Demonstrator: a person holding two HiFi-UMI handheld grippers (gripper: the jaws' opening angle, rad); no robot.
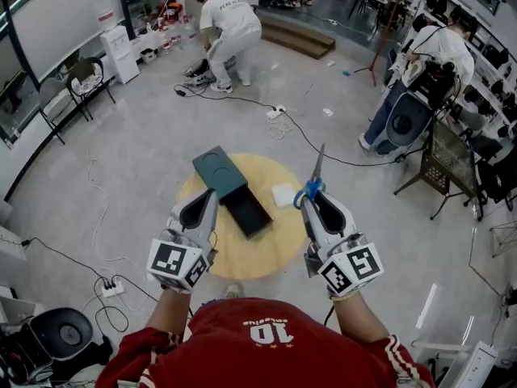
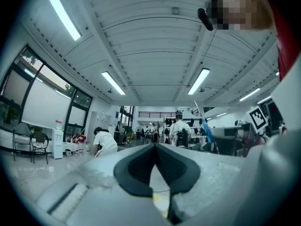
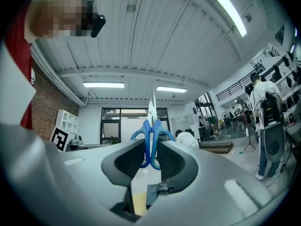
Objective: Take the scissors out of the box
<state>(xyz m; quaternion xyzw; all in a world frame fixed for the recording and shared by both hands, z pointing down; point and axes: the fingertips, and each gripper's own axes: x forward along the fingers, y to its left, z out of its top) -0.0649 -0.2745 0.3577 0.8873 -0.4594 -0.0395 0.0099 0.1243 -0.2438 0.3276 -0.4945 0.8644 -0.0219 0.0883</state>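
Observation:
On the round wooden table (image 1: pixel 242 253) lies a dark box (image 1: pixel 247 209), with its dark green lid (image 1: pixel 218 169) lying across the far end. My right gripper (image 1: pixel 313 196) (image 3: pixel 151 144) is raised over the table's right side, shut on the blue handles of the scissors (image 1: pixel 313 186) (image 3: pixel 151 128). The blades stick straight up. The scissors are out of the box and held in the air; they also show in the left gripper view (image 2: pixel 206 128). My left gripper (image 1: pixel 212 196) (image 2: pixel 154 146) hovers beside the box's near left, shut with nothing between its tips.
A white square pad (image 1: pixel 284 195) lies on the table right of the box. Cables (image 1: pixel 315 140) and a power strip (image 1: pixel 109 285) run over the grey floor. A person bends over at the back (image 1: pixel 230 27); another stands by a chair at the right (image 1: pixel 420 71).

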